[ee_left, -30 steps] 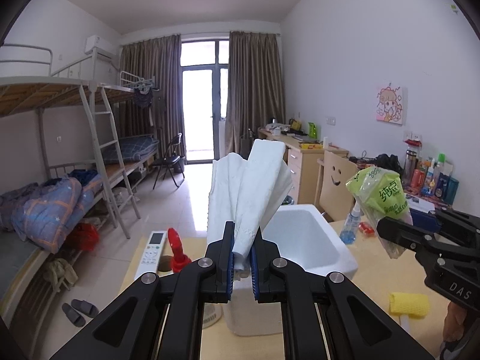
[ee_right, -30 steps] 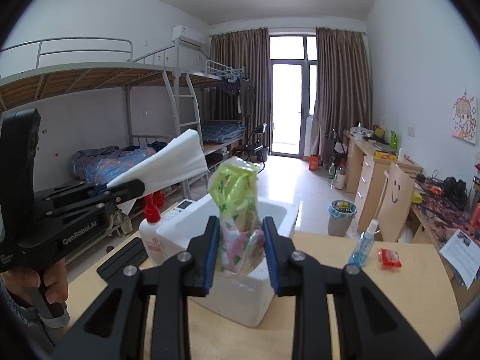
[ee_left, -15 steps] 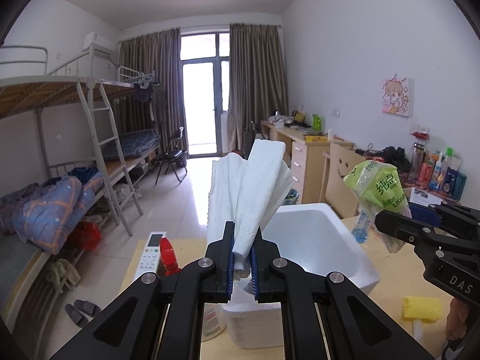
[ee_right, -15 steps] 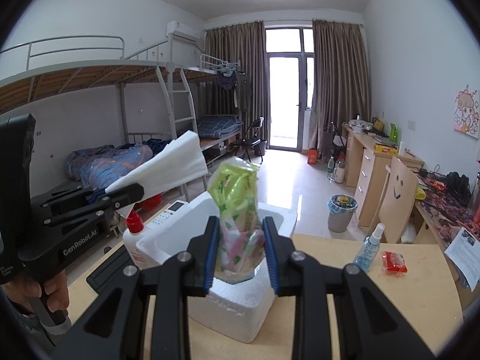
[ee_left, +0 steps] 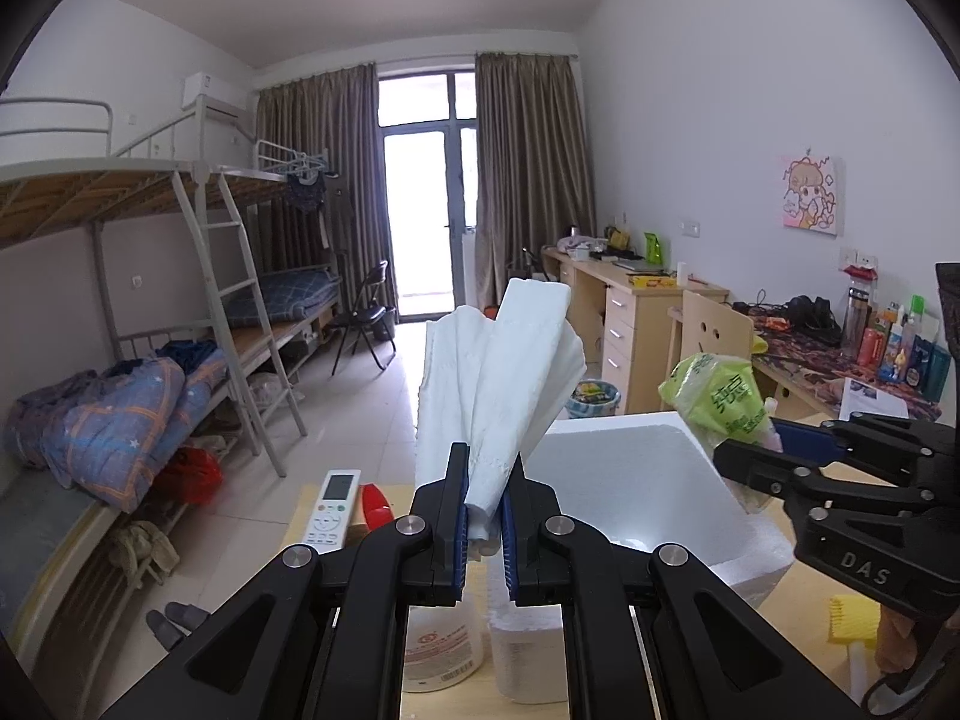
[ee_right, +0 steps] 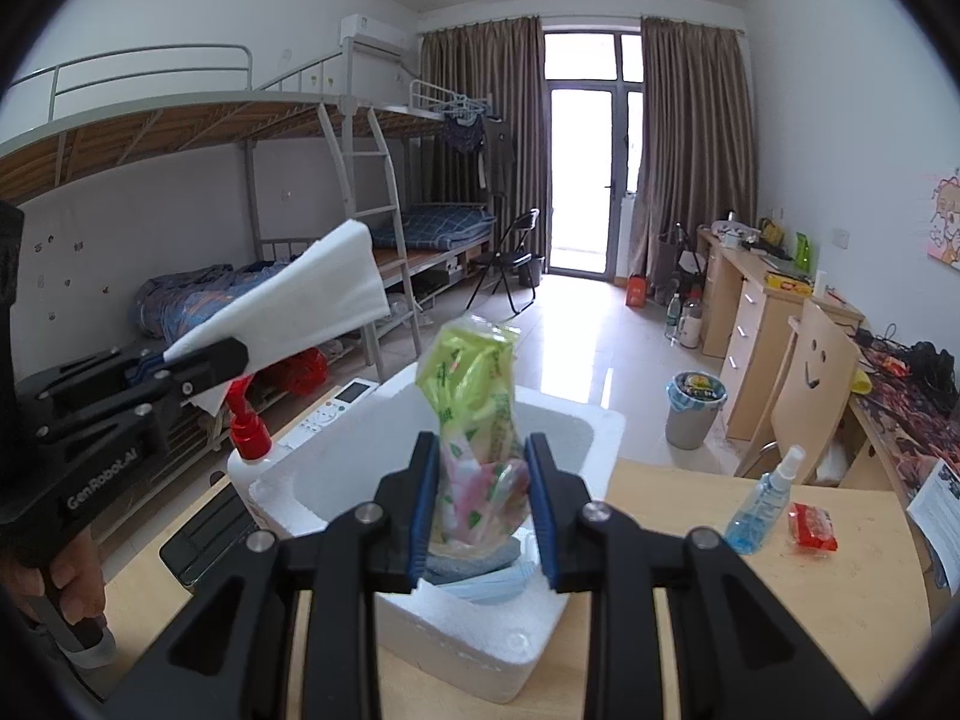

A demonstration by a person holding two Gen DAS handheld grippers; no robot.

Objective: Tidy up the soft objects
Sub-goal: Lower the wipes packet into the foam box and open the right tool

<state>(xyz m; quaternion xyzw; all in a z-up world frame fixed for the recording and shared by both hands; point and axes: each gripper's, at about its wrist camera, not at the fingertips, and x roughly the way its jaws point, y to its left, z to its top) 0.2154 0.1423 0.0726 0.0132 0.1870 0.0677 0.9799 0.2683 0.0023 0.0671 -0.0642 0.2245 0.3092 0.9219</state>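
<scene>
My left gripper (ee_left: 483, 516) is shut on a folded white tissue (ee_left: 504, 384), held upright just left of a white foam box (ee_left: 630, 480). In the right wrist view the left gripper (ee_right: 204, 360) holds the tissue (ee_right: 312, 294) at the left of the box (ee_right: 540, 648). My right gripper (ee_right: 480, 498) is shut on a green tissue pack (ee_right: 474, 420), above the box opening; it also shows in the left wrist view (ee_left: 720, 402). Blue-grey soft items (ee_right: 492, 576) lie inside the box.
On the wooden table: a red-capped white bottle (ee_right: 249, 438), a white remote (ee_left: 333, 507), a black keyboard (ee_right: 204, 534), a blue spray bottle (ee_right: 762, 504), a red packet (ee_right: 813, 525), a yellow sponge (ee_left: 855, 621). Bunk beds stand left, desks right.
Both grippers have moved forward and closer to the foam box, which now looks larger; the green pack now hangs over the box opening. Both grips are unchanged.
</scene>
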